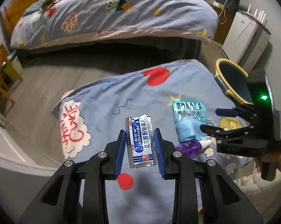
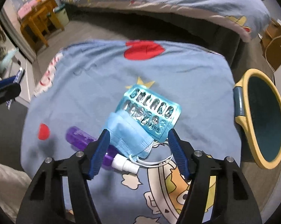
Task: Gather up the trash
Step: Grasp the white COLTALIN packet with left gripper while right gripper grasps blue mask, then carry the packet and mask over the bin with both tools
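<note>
A torn silver and blue medicine sachet (image 1: pixel 140 141) hangs above the blue cartoon bedcover (image 1: pixel 107 97), with my left gripper (image 1: pixel 139 130) shut on it by its two sides. In the right wrist view my right gripper (image 2: pixel 138 132) stands open, pointing down over a folded blue face mask (image 2: pixel 127 132). The mask lies between its pads, partly over a blue blister pack (image 2: pixel 149 112). A purple spray bottle (image 2: pixel 80 136) with a white cap lies under the left pad. The left wrist view shows the right gripper (image 1: pixel 210 119) beside the mask (image 1: pixel 187 130) and blister pack (image 1: pixel 189 110).
A yellow-rimmed bin (image 2: pixel 256 71) with a dark inside stands on the floor just off the bed's right edge. A second bed (image 1: pixel 112 15) with the same cover lies across a strip of grey floor. Wooden furniture (image 2: pixel 38 22) stands far left.
</note>
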Available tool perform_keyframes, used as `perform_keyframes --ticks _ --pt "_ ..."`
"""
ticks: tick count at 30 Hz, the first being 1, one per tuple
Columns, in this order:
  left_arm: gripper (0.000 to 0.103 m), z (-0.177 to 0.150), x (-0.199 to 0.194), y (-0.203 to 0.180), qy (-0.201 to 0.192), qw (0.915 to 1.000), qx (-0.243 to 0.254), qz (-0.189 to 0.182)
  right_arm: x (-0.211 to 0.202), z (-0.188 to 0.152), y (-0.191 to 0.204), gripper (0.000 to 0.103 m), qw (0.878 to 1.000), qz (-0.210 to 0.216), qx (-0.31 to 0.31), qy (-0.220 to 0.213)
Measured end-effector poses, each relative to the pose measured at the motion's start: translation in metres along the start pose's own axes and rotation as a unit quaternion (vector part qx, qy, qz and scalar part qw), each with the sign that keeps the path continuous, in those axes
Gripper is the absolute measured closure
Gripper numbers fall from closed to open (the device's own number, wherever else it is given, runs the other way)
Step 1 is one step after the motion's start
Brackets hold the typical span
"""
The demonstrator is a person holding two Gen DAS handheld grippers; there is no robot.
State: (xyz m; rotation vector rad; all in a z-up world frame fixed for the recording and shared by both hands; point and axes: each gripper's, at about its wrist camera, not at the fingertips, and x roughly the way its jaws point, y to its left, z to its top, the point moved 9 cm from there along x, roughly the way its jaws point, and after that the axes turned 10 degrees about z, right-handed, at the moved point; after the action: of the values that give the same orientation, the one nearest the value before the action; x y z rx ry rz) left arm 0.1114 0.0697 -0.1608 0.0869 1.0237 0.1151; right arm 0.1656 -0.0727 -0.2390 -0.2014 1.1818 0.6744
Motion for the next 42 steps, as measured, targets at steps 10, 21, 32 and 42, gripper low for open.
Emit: perform_keyframes --ticks 10,21,32,42 --pt "0.071 0.007 0.014 -0.004 0.007 0.9998 -0.012 -0.017 0.031 0.0 0.012 0.058 0.999 0.041 -0.007 0.025" --pt "0.071 0.016 0.012 -0.004 -0.001 0.9994 -0.023 -0.024 0.007 0.01 0.024 0.089 0.996 0.09 0.009 0.002" --pt "0.071 0.023 0.006 -0.008 -0.013 0.9996 -0.017 -0.017 -0.034 0.038 0.007 0.089 0.991 0.099 0.059 -0.063" --pt "0.071 0.031 0.002 -0.032 -0.025 0.9995 0.006 -0.016 -0.09 0.069 -0.028 0.089 0.981 0.097 0.104 -0.135"
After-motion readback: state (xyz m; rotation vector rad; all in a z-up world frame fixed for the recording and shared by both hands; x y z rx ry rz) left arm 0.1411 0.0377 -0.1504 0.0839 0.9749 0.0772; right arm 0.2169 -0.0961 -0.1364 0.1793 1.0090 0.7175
